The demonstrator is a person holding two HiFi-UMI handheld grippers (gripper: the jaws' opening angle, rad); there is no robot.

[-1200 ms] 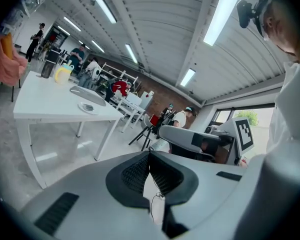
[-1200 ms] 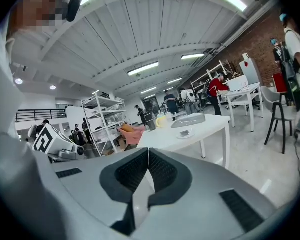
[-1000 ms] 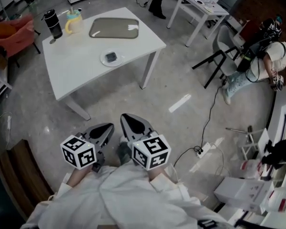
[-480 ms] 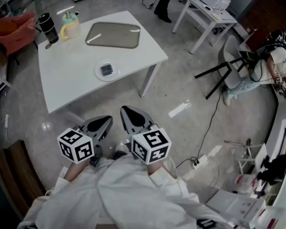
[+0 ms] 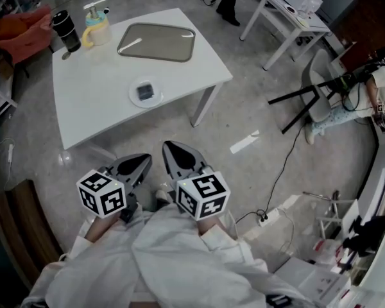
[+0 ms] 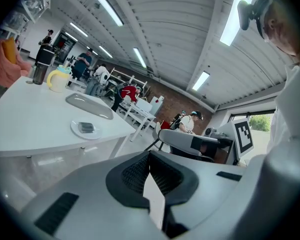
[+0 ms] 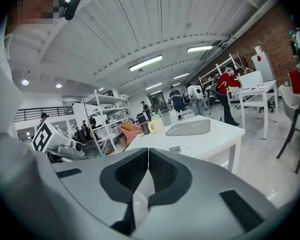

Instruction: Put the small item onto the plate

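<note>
A small dark item (image 5: pixel 144 92) lies on a round white plate (image 5: pixel 133 97) on the white table (image 5: pixel 96 98); the left gripper view shows the item (image 6: pixel 86 128) on the plate (image 6: pixel 75 130) too. Both grippers are held close to my body, well short of the table and above the floor. My left gripper (image 5: pixel 143 161) is shut with nothing in it, jaws touching at the tips (image 6: pixel 149 153). My right gripper (image 5: pixel 169 148) is shut and empty as well (image 7: pixel 148 150).
A grey tray (image 5: pixel 156 41), a yellow-handled jug (image 5: pixel 97 31) and a dark tumbler (image 5: pixel 66 31) stand at the table's far side. A second white table (image 5: pixel 289 8), a toppled chair (image 5: pixel 321 98), a floor cable (image 5: pixel 286 153) and a seated person (image 5: pixel 378 82) are to the right.
The view has shifted, so the table sits slightly lower and more to the right in the head view. Both grippers stay shut in front of my body.
</note>
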